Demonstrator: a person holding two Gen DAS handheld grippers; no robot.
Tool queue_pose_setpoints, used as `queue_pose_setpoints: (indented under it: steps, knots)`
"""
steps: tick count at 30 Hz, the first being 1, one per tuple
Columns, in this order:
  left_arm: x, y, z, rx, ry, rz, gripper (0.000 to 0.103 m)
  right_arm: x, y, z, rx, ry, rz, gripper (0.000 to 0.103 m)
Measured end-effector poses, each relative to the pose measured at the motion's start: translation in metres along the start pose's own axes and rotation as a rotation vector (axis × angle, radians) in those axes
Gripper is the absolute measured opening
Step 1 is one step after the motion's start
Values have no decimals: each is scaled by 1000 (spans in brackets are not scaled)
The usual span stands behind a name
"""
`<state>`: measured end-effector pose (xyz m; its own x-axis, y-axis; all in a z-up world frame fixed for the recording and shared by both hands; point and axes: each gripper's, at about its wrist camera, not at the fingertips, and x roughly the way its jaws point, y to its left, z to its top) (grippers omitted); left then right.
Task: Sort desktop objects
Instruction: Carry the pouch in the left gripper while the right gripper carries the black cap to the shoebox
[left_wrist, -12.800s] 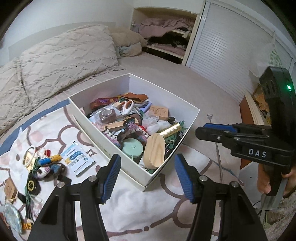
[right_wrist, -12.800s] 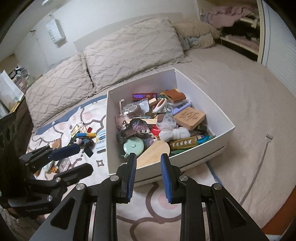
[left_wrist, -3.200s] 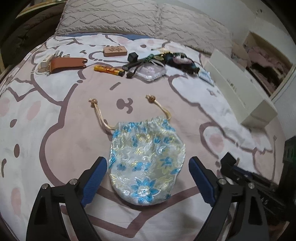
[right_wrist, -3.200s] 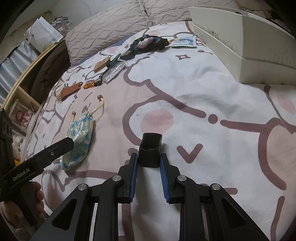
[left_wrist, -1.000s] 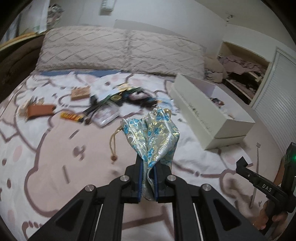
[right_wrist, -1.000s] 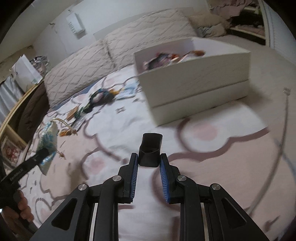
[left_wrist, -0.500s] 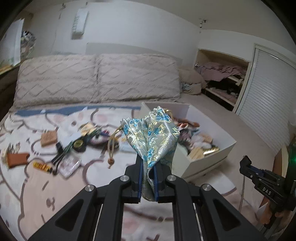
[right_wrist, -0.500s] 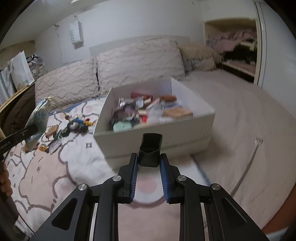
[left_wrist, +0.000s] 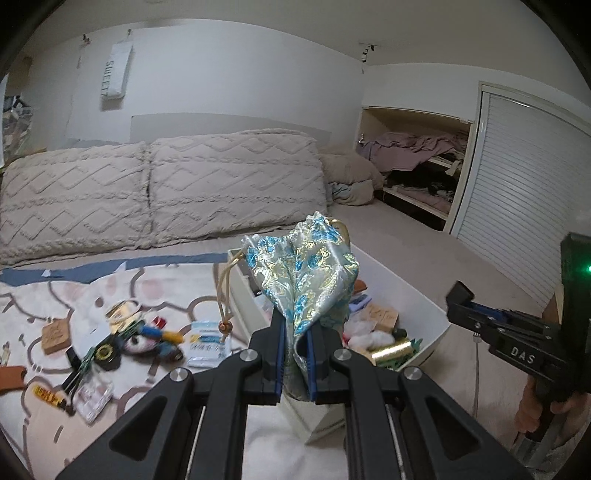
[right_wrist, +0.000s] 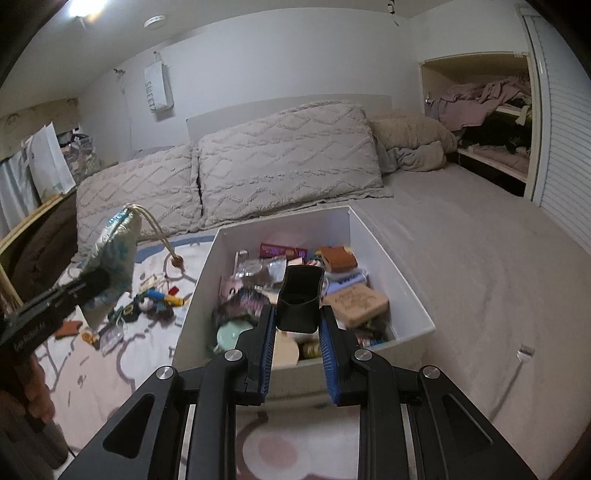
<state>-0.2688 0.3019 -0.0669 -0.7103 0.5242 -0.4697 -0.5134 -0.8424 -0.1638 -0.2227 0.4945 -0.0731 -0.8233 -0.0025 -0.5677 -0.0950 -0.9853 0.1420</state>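
My left gripper is shut on a blue and gold flowered drawstring pouch and holds it up in the air near the left side of the white box; the pouch also shows in the right wrist view. My right gripper is shut on a small black open-topped holder and holds it over the near part of the white box, which is full of small objects.
Several small items lie on the patterned blanket left of the box. Two beige pillows line the headboard. A cable lies on the bed right of the box. A closet stands far right.
Both grippers have risen and tilted up, so the box and the pillows sit lower and nearer. The pouch and the black holder stay gripped.
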Motion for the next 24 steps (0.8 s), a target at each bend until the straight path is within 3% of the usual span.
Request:
queue_pose_setpoints:
  steps: [13, 24]
  knots:
    - [72, -8, 26, -5, 31, -67, 10, 58, -14, 35, 78, 59, 58, 24]
    - [141, 10, 42, -12, 137, -94, 10, 136, -24, 78, 156, 228, 43, 24]
